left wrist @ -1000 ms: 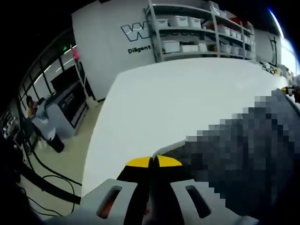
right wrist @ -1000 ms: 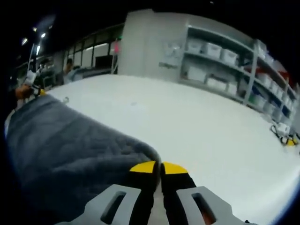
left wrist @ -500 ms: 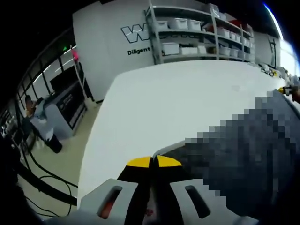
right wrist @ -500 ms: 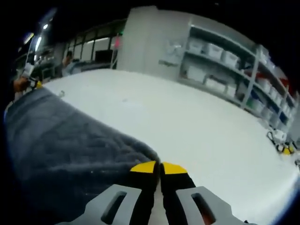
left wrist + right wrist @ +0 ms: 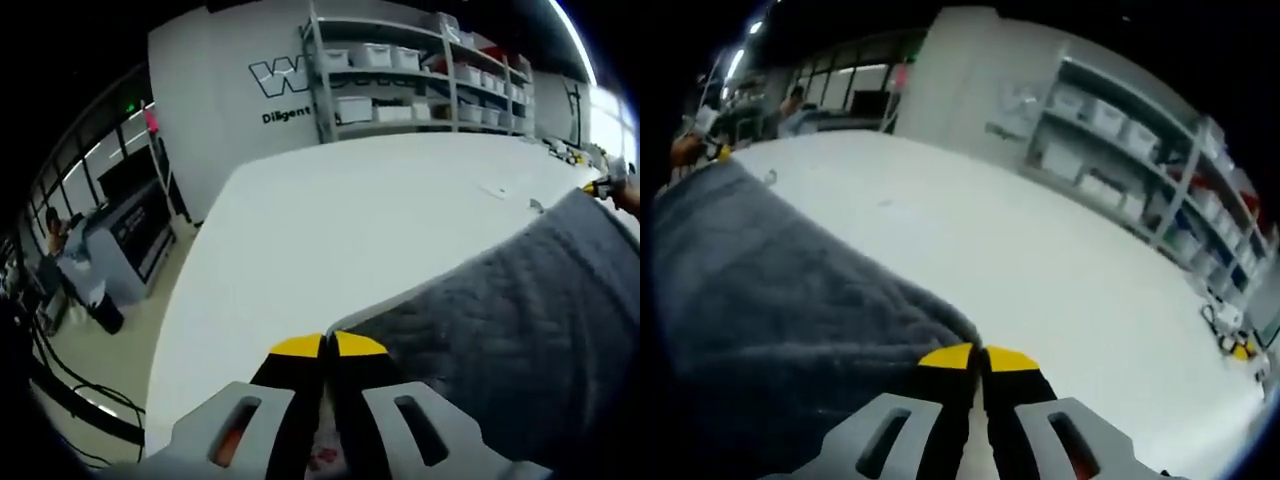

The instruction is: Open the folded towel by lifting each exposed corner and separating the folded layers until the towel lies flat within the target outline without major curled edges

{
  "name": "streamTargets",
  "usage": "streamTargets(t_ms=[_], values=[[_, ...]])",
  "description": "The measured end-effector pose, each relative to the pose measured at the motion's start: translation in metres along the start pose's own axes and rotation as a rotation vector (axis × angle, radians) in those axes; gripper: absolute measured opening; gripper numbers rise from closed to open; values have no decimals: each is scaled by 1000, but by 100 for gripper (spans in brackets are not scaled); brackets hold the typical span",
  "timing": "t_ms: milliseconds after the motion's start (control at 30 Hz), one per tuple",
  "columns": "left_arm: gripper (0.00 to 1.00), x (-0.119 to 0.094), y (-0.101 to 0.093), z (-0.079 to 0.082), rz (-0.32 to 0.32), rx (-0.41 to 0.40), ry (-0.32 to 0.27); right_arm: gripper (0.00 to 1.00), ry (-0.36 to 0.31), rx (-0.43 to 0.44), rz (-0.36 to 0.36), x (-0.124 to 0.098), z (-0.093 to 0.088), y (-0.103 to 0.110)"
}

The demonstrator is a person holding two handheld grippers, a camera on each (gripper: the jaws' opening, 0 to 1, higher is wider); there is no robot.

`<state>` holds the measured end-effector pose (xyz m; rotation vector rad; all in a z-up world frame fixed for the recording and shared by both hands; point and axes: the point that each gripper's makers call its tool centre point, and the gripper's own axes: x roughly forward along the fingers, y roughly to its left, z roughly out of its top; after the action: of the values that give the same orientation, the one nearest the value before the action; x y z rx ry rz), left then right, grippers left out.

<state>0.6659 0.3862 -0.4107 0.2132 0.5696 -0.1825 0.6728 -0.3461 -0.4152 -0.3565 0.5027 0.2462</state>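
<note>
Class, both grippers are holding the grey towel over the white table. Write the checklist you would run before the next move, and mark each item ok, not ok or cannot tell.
1. Left gripper shut on a towel corner: ok.
2. Right gripper shut on a towel corner: ok.
3. Cloth spans between the two grippers without bunching: ok.
4. White table ahead bare for laying down: ok.
5. Target outline located: cannot tell.
6. All folded layers separated: cannot tell.

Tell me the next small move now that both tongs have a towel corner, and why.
Probably draw the two apart and lower the towel flat onto the white table. The left tongs and right tongs are each shut on a corner, and the grey cloth hangs spread between them above the table.
</note>
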Motion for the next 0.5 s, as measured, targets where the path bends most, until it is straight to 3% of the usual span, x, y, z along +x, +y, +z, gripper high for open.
streamTargets(t_ms=[267, 500], values=[[1, 13, -8, 10, 17, 88, -13, 0, 7, 21, -15, 13, 2, -17], [1, 23, -2, 20, 17, 95, -7, 0, 8, 21, -23, 17, 3, -23]])
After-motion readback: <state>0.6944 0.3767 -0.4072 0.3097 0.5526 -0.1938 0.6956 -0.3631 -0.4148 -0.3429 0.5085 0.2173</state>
